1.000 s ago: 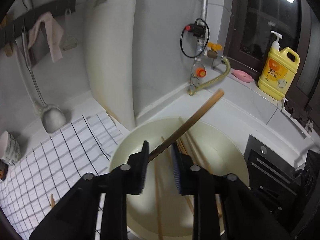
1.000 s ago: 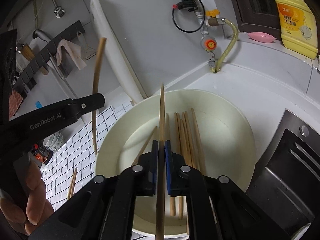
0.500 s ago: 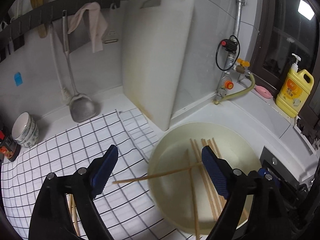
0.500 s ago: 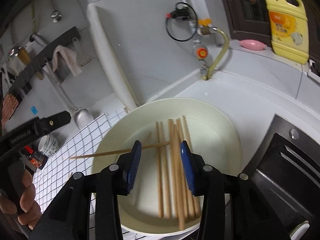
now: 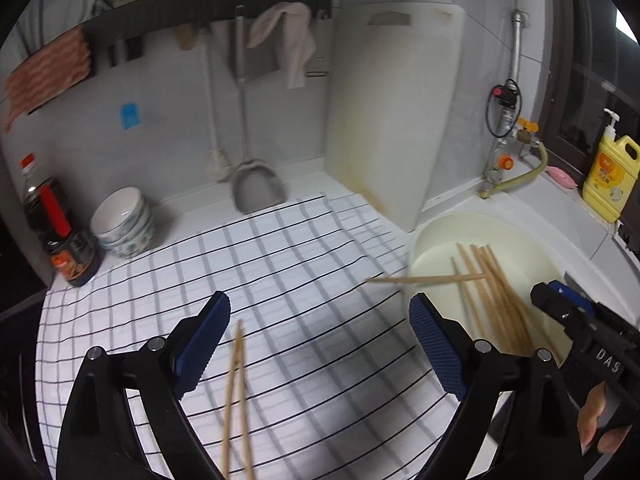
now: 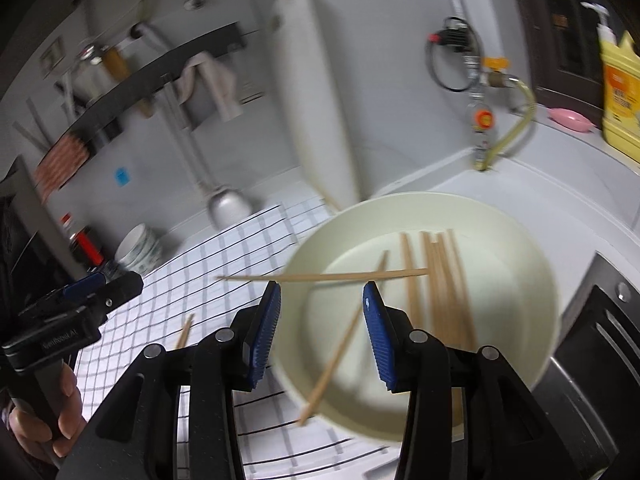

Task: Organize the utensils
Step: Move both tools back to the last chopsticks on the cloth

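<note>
Left hand-held gripper (image 5: 320, 340) spread wide, empty, over checked cloth (image 5: 280, 264); two chopsticks (image 5: 236, 392) lie on cloth between its fingers. Right hand-held gripper (image 6: 322, 330) also parted, empty, above cream basin (image 6: 532, 256). Bundle of chopsticks (image 6: 444, 292) inside basin; one chopstick (image 6: 320, 277) lies across its rim.

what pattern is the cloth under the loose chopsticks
White with a black grid check, the cloth; clearest in the left wrist view.
</note>
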